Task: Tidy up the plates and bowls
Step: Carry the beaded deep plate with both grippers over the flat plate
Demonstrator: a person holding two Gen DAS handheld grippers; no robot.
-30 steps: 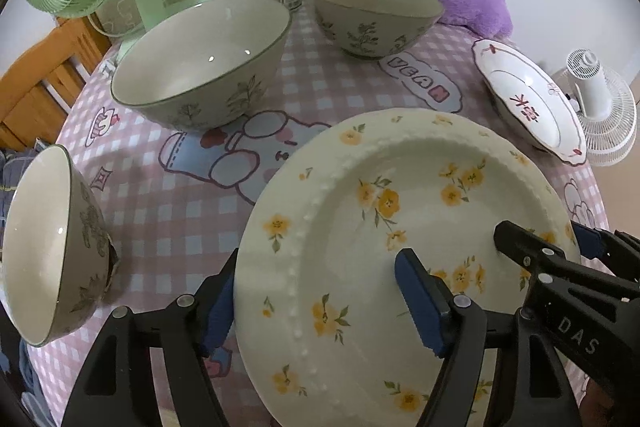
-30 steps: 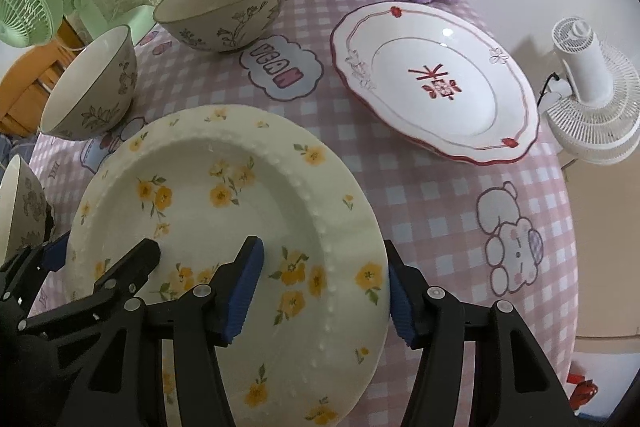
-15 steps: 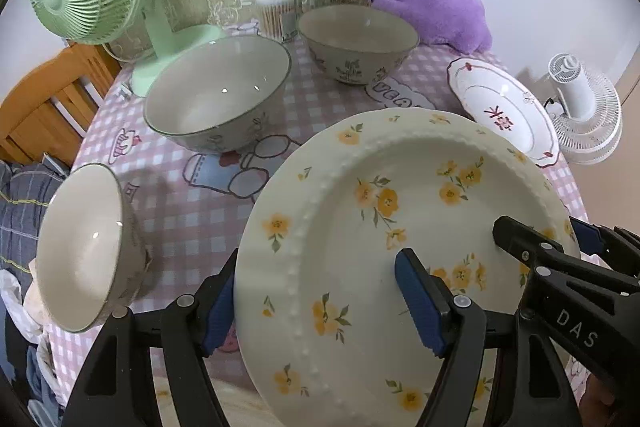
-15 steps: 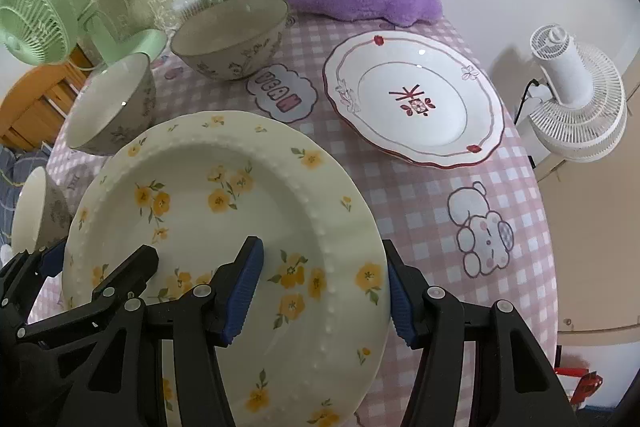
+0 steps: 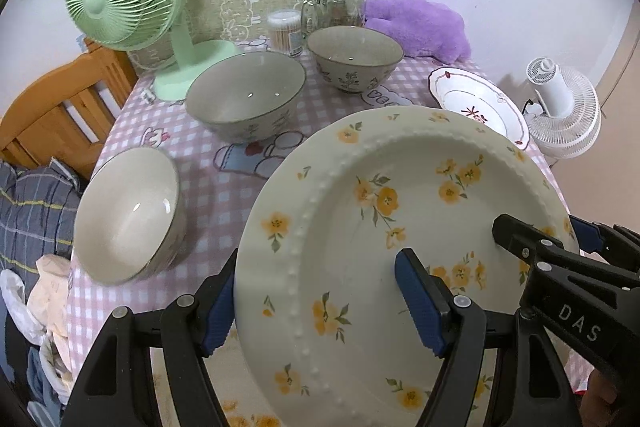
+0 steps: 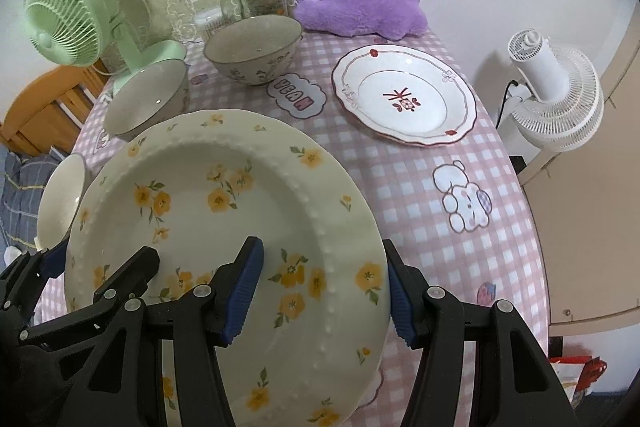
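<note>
Left wrist view: both grippers, left [image 5: 320, 303] and right [image 6: 322, 287], clamped opposite rims of the plate [image 5: 400, 211]; stiff, glazed, slippery, breakable.

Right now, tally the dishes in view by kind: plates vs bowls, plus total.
Plates: 2, the yellow-flower plate gripped on opposite rims by the left gripper and the right gripper, and the red-trimmed plate on the table.
Bowls: 3, the near-left bowl, the middle bowl and the far bowl.
Total: 5
</note>
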